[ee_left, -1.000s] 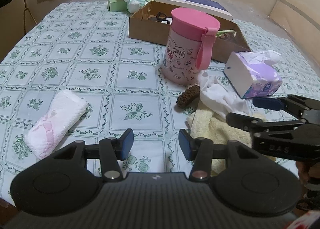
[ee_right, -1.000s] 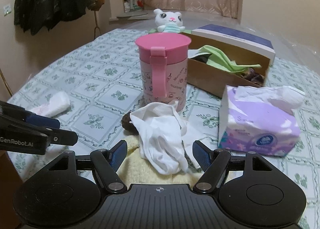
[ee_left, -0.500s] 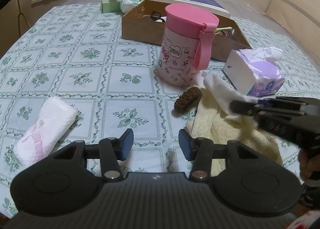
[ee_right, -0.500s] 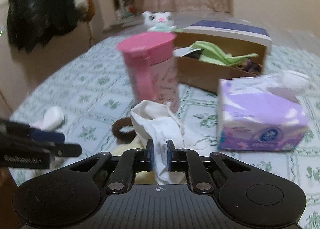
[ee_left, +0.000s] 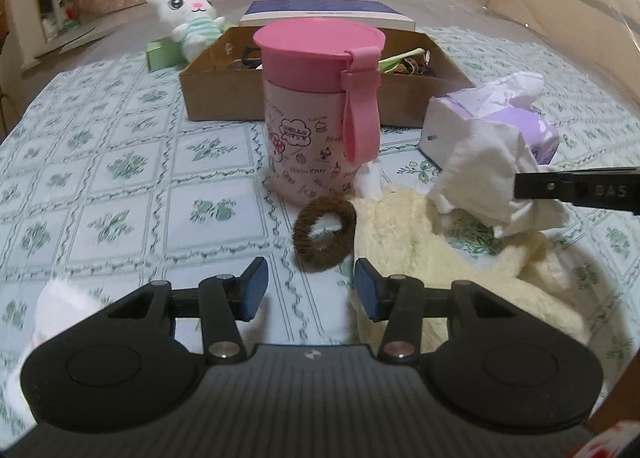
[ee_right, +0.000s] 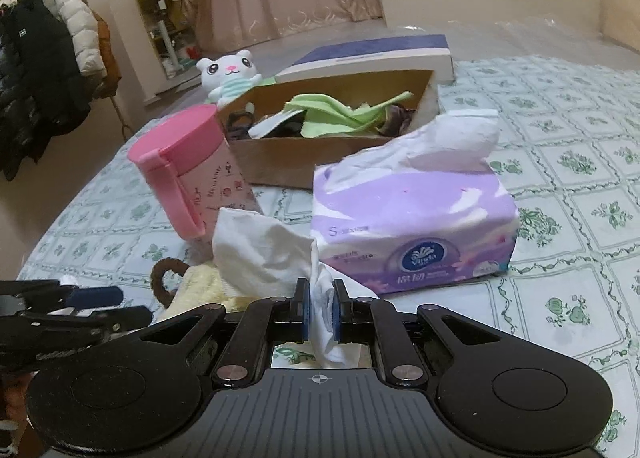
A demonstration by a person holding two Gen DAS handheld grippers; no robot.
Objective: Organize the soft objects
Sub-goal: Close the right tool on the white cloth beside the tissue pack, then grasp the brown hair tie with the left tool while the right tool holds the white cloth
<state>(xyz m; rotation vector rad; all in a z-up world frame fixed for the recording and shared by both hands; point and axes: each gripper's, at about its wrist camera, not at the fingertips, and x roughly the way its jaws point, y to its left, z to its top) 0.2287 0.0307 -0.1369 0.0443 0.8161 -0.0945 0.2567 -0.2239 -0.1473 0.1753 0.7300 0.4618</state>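
Table (ee_left: 120, 161): a green-and-white floral cloth covers it, and everything below sits on it.
Cardboard box (ee_right: 280, 161): at the far side, open-topped, with a green cloth (ee_right: 340, 111) and dark items already inside. I judge it the likely drop place, lying straight ahead of the right gripper, past the tissue pack.
Cream fleece (ee_left: 408, 225): spread flat beneath the lifted cloth, just right of the left gripper's reach.
Tissue pack (ee_right: 412, 225): purple, printed "Vinda" with an "S" on its front; it stands between the right gripper and the box.
Pink cup (ee_left: 320, 113): upright, lidded, printed "Hello Kitty".
White cloth (ee_right: 264, 254): bunched and raised off the fleece, hanging to both sides of the pads.
Right gripper (ee_right: 320, 316): clamped narrowly on the white cloth; its side reads "DAS".
Left gripper (ee_left: 308, 290): about half open and narrowing, with nothing between the pads — its side reads "GenRobot.AI".
Brown scrunchie (ee_left: 324, 234): a ring lying flat just ahead of the left gripper, the nearer hand for it.
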